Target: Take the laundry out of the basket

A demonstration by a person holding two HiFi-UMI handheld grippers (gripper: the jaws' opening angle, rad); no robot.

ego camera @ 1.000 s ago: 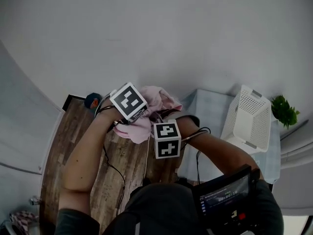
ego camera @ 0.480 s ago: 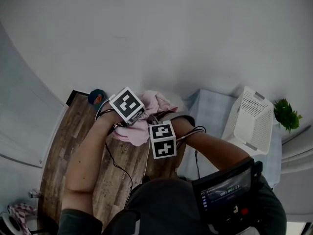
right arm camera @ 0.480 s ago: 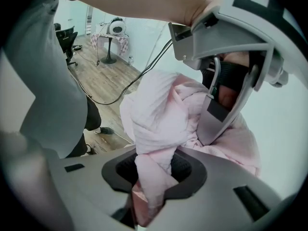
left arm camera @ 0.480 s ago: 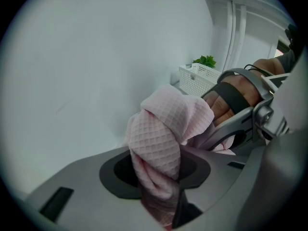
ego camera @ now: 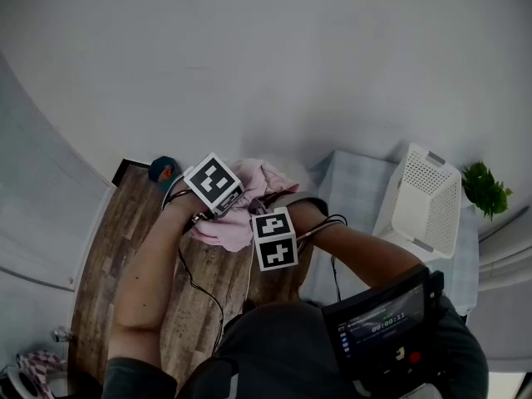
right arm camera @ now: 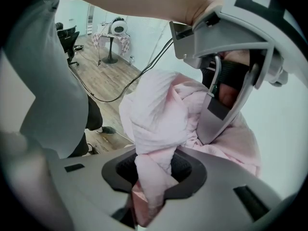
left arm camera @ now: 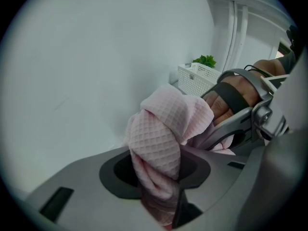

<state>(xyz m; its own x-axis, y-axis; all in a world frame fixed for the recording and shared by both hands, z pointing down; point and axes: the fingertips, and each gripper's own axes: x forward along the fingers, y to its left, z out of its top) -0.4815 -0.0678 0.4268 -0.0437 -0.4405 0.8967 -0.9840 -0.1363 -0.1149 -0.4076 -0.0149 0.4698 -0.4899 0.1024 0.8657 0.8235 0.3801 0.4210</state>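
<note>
A pink waffle-weave cloth (ego camera: 249,191) is bunched up in the air between both grippers, held high in front of a white wall. My left gripper (left arm camera: 161,196) is shut on one fold of the pink cloth (left arm camera: 166,136). The right gripper (right arm camera: 149,196) is shut on another fold of the same cloth (right arm camera: 159,114). In the head view the left gripper's marker cube (ego camera: 214,184) and the right gripper's cube (ego camera: 274,238) sit close together, and the cloth hides both sets of jaws. The white laundry basket (ego camera: 426,199) stands on the floor at the right.
A green plant (ego camera: 480,187) stands beyond the basket. A pale checked mat (ego camera: 353,191) lies under the basket beside wood flooring (ego camera: 116,248). A small blue and orange object (ego camera: 163,169) sits by the wall. Cables (ego camera: 199,285) hang from the grippers.
Both grippers and the cloth have shifted slightly up and left in the head view. The grip on the cloth is unchanged.
</note>
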